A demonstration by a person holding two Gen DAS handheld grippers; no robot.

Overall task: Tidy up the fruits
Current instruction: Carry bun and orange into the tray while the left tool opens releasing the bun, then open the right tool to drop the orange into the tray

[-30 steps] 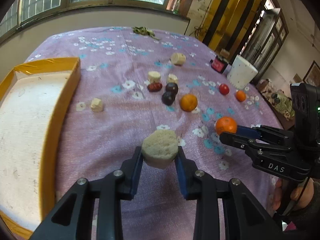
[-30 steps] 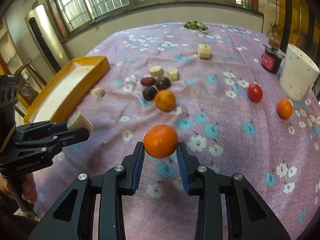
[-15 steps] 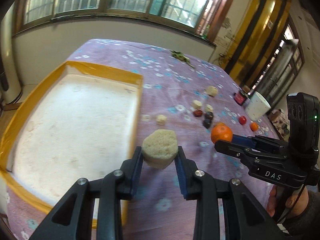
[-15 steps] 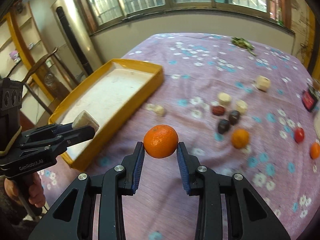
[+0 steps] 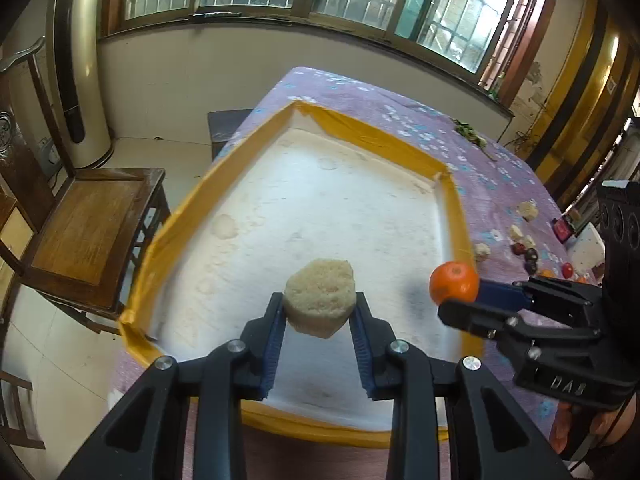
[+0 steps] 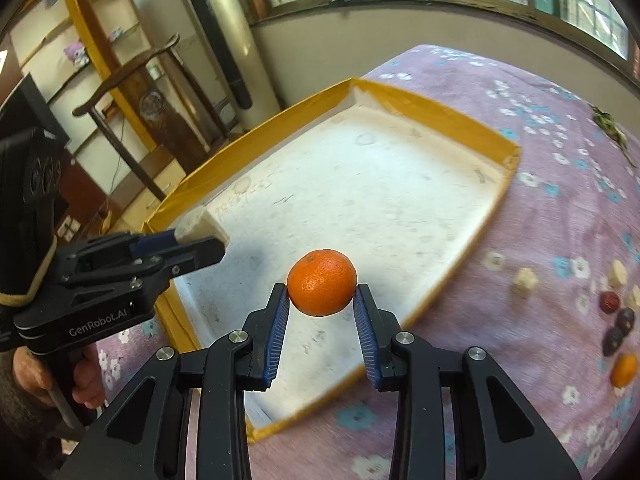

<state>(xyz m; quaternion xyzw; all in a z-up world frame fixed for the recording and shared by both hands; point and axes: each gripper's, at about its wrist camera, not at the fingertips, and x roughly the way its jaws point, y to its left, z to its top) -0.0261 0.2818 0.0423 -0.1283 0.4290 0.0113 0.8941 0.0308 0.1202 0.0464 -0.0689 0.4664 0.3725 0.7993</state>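
Note:
My left gripper [image 5: 319,312] is shut on a pale, rough peeled fruit chunk [image 5: 320,298] and holds it above the white floor of the yellow-rimmed tray [image 5: 376,136]. My right gripper [image 6: 322,300] is shut on an orange mandarin [image 6: 322,282] and holds it above the near part of the same tray [image 6: 440,104]. The left gripper also shows in the right wrist view [image 6: 200,240], with the chunk [image 6: 196,226] over the tray's left rim. The right gripper shows in the left wrist view [image 5: 460,296], with the mandarin [image 5: 454,282] over the tray's right rim.
Loose fruit lies on the purple flowered cloth [image 6: 560,160] right of the tray: pale chunks [image 6: 525,280], dark plums [image 6: 618,330], a red date [image 6: 609,302], another mandarin [image 6: 624,370]. A wooden chair [image 5: 88,224] stands left of the table. A white cup [image 5: 586,246] is far right.
Both grippers have swung left from the loose fruit to above the tray, each still holding its fruit.

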